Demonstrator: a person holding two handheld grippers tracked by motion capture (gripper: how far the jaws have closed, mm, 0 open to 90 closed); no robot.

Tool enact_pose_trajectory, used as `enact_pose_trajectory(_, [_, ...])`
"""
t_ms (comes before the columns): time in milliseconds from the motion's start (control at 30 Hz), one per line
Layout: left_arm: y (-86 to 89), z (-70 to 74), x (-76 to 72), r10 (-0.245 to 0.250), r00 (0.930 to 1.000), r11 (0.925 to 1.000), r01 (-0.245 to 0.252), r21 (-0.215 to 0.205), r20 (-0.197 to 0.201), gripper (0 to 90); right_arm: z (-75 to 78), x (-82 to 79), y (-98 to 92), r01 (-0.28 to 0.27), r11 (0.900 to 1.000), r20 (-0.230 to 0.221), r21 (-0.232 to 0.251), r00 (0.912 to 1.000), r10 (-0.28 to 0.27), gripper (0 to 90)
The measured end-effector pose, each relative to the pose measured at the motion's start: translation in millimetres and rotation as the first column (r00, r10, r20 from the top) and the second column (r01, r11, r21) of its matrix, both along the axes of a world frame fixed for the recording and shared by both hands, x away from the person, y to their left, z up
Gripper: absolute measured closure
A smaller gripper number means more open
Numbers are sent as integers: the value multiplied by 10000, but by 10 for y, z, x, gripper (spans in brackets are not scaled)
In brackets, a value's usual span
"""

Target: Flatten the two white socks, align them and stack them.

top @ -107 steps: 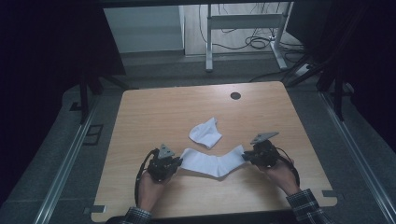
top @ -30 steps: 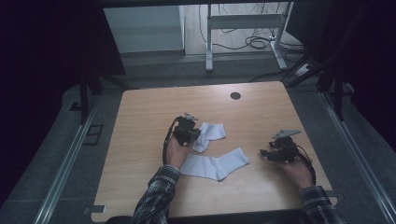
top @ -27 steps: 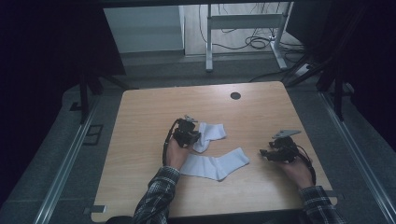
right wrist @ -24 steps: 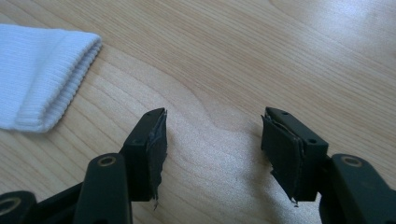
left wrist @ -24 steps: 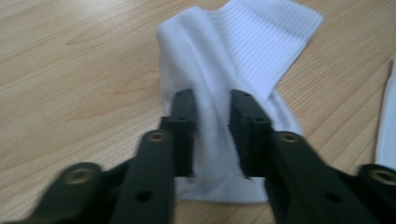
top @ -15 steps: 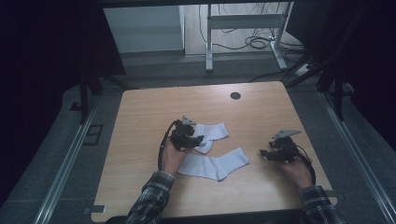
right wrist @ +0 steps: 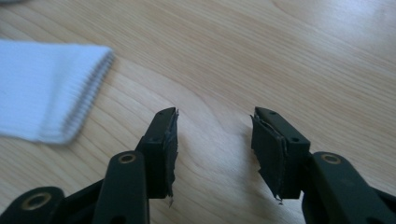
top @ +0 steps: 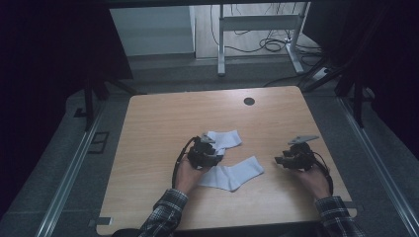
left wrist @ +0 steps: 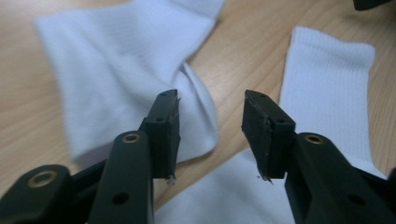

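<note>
Here two white ribbed socks (top: 232, 174) (top: 225, 139) lie flat, toes overlapping

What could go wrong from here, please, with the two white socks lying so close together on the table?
The left gripper, jaws just opened and empty, hangs where the far sock meets the near sock; closing might pinch both, or only a thin edge that slips. The right gripper stands open over bare table, apart from the near sock's cuff, so a one-sided lift may bunch it.
</note>
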State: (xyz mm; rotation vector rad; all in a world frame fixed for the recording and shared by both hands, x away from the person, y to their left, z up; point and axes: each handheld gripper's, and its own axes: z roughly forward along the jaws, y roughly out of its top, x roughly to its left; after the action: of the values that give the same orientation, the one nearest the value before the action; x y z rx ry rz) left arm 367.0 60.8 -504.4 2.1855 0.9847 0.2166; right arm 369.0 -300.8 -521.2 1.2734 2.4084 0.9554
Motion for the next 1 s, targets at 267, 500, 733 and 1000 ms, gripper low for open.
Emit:
enact_pose_trajectory(267, [367, 59, 2, 1014, 9929, 9938, -1039, 383, 620, 411, 126, 83, 199, 122, 9977, -287, 666, 9995, -103, 465])
enact_pose_trajectory(500, [530, -79, 112, 1144, 9926, 9917, -1165, 539, 405, 434, 182, 268, 505, -181, 9962, -418, 855, 9989, 218, 485])
enact_pose_trajectory(733, [500, -239, 203, 884, 9958, 9940, -897, 620, 221, 459, 207, 492, 888, -451, 9958, -158, 800, 9988, 466, 536])
enact_pose_trajectory(1000, [468, -312, 254, 943, 9949, 9936, -963, 589, 362, 557, 72, 769, 1293, -410, 9968, -370, 684, 9984, 436, 541])
